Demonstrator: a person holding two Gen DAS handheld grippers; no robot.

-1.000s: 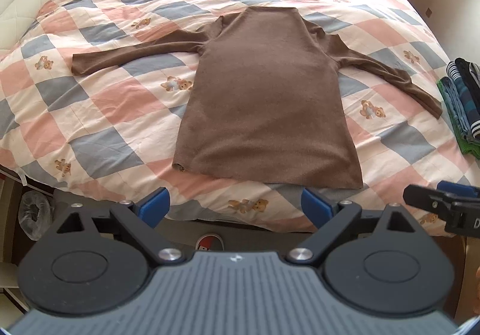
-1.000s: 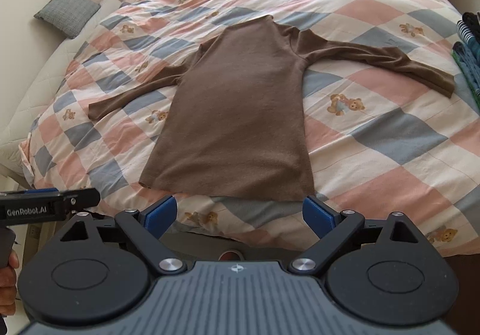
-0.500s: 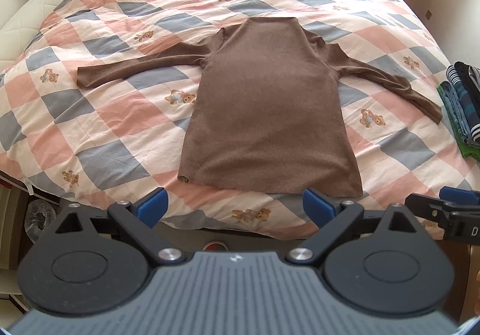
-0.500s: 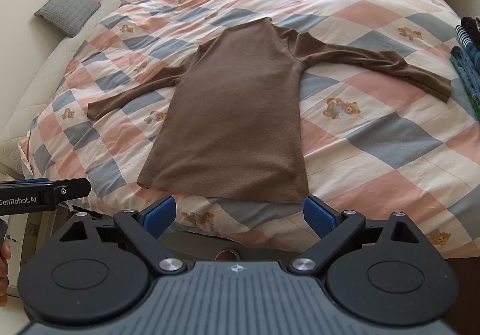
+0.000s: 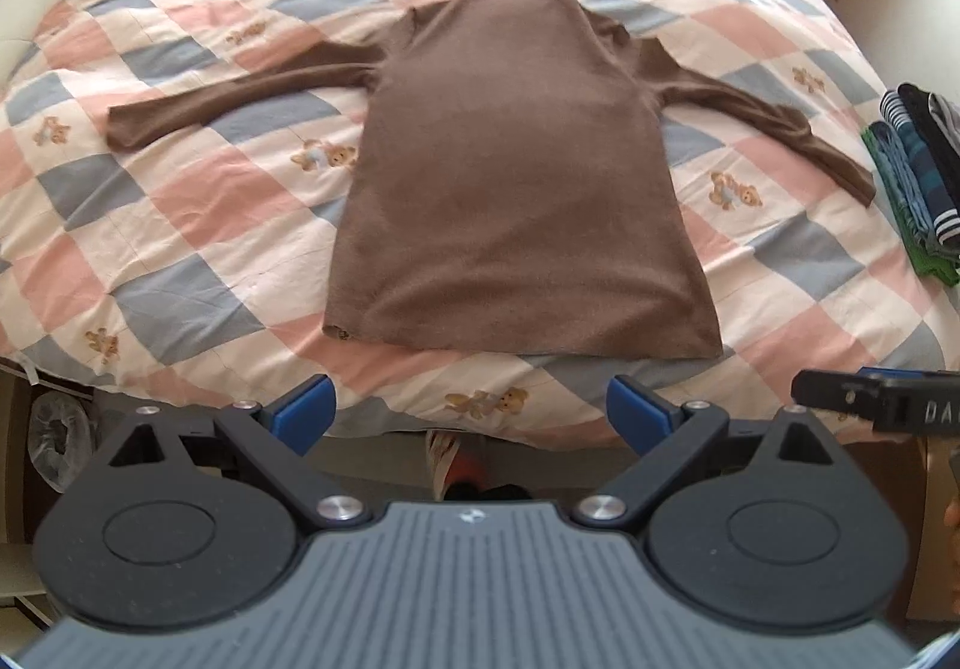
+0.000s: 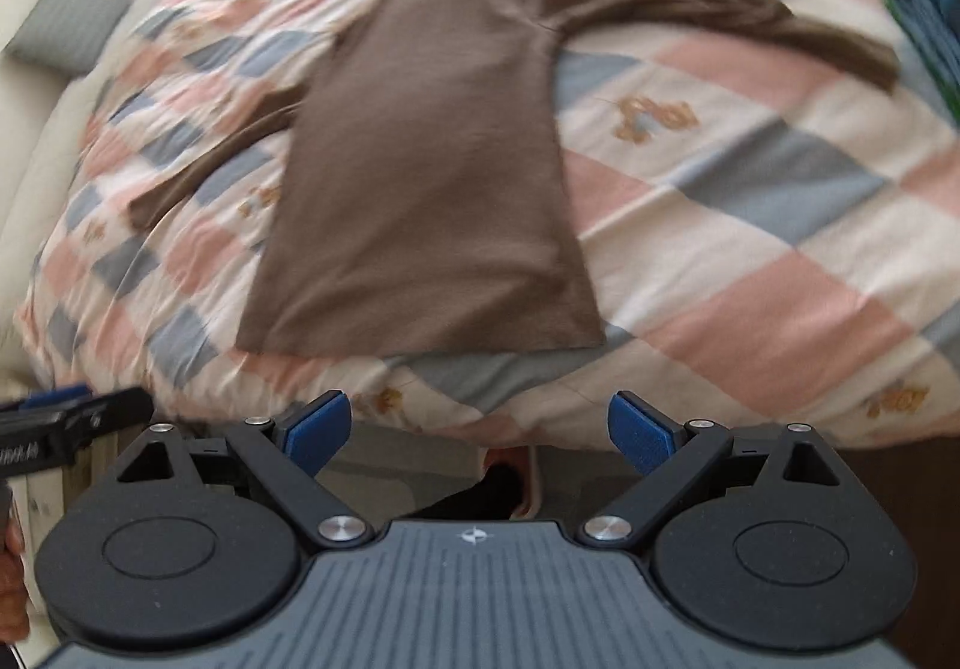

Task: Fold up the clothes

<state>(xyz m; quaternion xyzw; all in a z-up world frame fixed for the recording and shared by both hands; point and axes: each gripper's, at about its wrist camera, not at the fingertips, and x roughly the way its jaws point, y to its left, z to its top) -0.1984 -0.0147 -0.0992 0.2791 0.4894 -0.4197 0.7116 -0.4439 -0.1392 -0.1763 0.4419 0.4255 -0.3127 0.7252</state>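
Note:
A brown long-sleeved sweater (image 5: 516,177) (image 6: 432,177) lies flat on the bed, both sleeves spread out sideways and the hem toward me. My left gripper (image 5: 471,411) hangs open just off the bed's near edge, below the hem, holding nothing. In its own view my right gripper (image 6: 480,432) is open too and empty, below the hem's right corner; its view is blurred by motion. Part of the right gripper (image 5: 876,408) shows at the right edge of the left wrist view, and part of the left gripper (image 6: 66,423) shows at the left edge of the right wrist view.
The bed carries a checked quilt (image 5: 180,201) (image 6: 750,225) in pink, blue and cream with teddy bears. A pile of folded clothes (image 5: 918,177) sits at its right edge. A grey pillow (image 6: 66,24) lies at the far left. A shoe (image 5: 456,468) shows on the floor below.
Both grippers have moved closer to the bed's near edge, so the sweater looks larger. The right view has swung left and blurred. Jaws stay open.

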